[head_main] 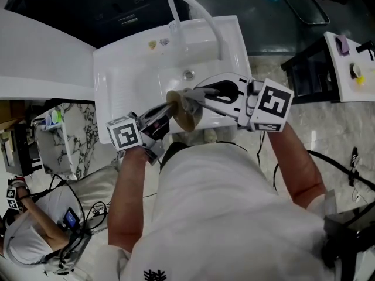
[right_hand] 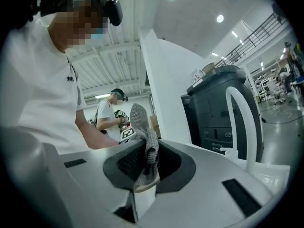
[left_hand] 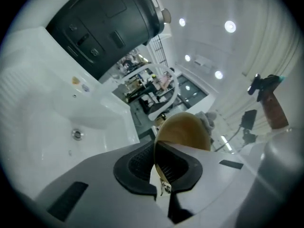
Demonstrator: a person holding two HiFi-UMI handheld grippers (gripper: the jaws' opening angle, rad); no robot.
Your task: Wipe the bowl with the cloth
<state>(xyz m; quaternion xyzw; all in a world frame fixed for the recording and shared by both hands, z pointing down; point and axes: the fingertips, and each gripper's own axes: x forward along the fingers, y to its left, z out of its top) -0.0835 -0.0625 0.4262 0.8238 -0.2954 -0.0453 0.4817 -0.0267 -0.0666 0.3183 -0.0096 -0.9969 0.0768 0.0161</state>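
Note:
A tan bowl (head_main: 183, 115) is held on edge over the front of the white sink (head_main: 123, 81). My left gripper (head_main: 166, 112) is shut on the bowl's rim; in the left gripper view that rim (left_hand: 183, 131) runs between the closed pads, with the left gripper (left_hand: 156, 167) gripping it edge-on. A grey cloth (head_main: 191, 100) sits against the bowl, pinched in my right gripper (head_main: 196, 95). Seen from the right gripper view, the cloth (right_hand: 145, 146) stands up out of the right gripper (right_hand: 146, 164). The cloth (left_hand: 207, 120) peeks out behind the bowl.
The sink has a drain (head_main: 188, 74) and a tall white arched faucet (head_main: 196, 10) at its back edge. A dark machine (right_hand: 216, 108) stands behind the sink. Another person (head_main: 29, 230) sits at the lower left. A white shelf (head_main: 351, 69) lies at the right.

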